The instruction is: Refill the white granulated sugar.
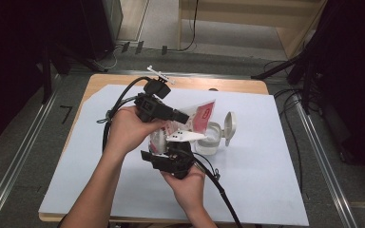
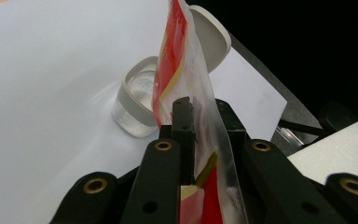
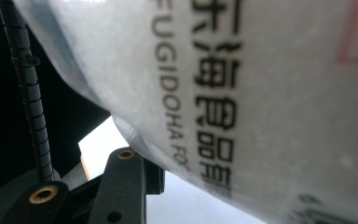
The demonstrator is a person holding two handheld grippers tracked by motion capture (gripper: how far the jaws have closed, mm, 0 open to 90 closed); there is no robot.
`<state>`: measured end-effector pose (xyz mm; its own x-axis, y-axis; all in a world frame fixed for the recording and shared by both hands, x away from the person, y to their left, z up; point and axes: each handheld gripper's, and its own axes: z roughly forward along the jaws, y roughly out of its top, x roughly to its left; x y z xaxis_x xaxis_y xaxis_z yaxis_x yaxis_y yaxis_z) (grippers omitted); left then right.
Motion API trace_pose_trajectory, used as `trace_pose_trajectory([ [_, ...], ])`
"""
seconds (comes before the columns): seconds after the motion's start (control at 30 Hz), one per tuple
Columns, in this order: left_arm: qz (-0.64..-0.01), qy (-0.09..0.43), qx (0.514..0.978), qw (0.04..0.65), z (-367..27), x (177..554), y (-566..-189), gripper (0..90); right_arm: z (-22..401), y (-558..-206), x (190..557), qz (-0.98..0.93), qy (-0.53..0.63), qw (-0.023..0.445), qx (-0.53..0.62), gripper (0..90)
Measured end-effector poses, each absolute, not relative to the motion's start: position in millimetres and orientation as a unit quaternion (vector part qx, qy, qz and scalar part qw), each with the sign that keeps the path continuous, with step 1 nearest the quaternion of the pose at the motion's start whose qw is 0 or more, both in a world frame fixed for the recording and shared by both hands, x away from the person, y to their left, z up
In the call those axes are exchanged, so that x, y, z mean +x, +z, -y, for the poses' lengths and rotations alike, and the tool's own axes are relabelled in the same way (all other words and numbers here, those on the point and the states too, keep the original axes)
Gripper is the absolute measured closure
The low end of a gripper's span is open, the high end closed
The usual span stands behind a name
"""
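Note:
A clear plastic pouch (image 1: 200, 116) with red and white print hangs tilted over the middle of the table. My left gripper (image 1: 184, 117) comes in from the left and is shut on the pouch's upper film (image 2: 186, 79), pinched flat between the jaws (image 2: 205, 109). From the near side my right gripper (image 1: 168, 145) points up and grips the pouch's bulky lower part (image 3: 237, 93), whose black lettering is close to that camera. One of its jaws presses the pouch and the other is hidden behind it. Under the pouch's mouth stands a clear jar (image 1: 208, 137) (image 2: 133, 100) with its white flip lid (image 1: 229, 127) (image 2: 212, 35) open.
A white sheet (image 1: 266, 180) covers the wooden table (image 1: 237, 84). Both grippers' black cables (image 1: 218, 187) trail back over the sheet toward the near edge. Metal floor rails (image 1: 318, 147) run along both sides, and dark stand legs (image 1: 285, 69) are at the far right.

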<state>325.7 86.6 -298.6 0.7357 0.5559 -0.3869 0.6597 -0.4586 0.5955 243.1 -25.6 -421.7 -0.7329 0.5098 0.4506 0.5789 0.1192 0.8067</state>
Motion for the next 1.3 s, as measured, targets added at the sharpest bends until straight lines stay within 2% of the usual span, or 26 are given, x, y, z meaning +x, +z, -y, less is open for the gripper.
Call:
trace_pose_trajectory([
  [1.3, -0.352, -0.060, 0.853, 0.381, -82.2, 325.1, -299.8, 81.9, 25.1, -423.5, 242.8, 0.750, -0.557, 0.015, -0.357, 62.6],
])
